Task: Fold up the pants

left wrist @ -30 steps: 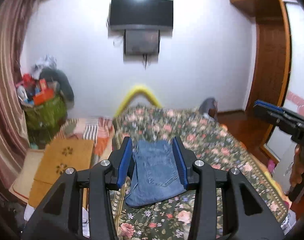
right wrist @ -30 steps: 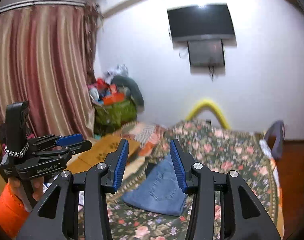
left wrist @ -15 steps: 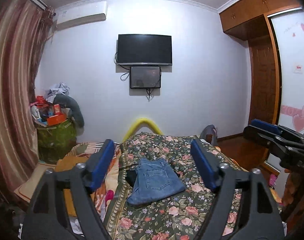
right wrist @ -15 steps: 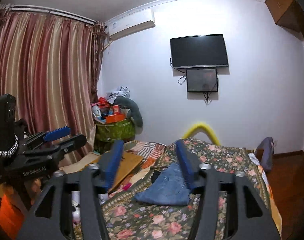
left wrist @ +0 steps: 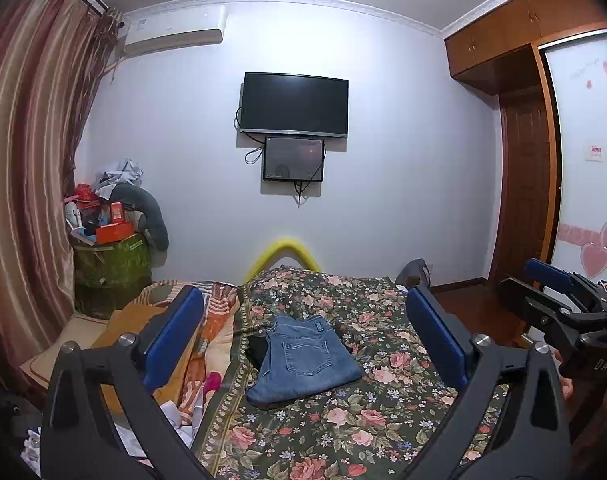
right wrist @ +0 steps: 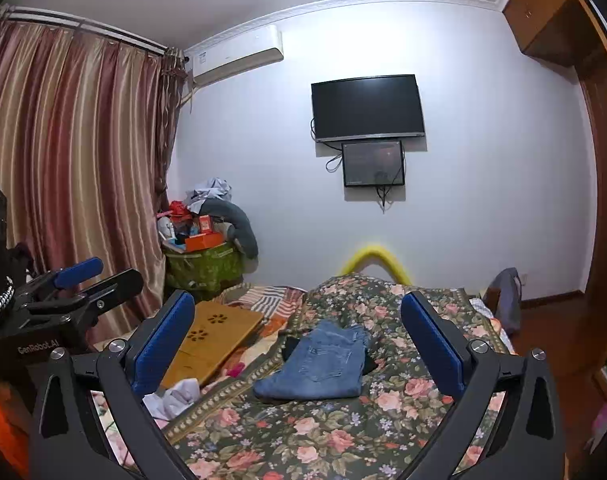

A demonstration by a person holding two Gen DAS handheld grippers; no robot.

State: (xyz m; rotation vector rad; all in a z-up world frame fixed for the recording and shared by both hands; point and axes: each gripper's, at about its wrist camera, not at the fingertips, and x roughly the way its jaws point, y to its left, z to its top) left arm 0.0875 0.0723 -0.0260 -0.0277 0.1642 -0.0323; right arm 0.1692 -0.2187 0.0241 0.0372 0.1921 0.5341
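On the floral bedspread (left wrist: 343, 432) a folded blue denim pants bundle (left wrist: 303, 364) is seen, both grippers' jaws wide open and empty; limp, heavyish cloth, best pinched at thick fold edges.

My left wrist camera looks forward between its spread blue fingers (left wrist: 171, 336), down the bed (left wrist: 343, 432) toward the wall TV (left wrist: 294, 105), from well back. My right wrist camera faces the same way, angled leftward; both share the folded jeans (right wrist: 319, 364) and each other's gripper.
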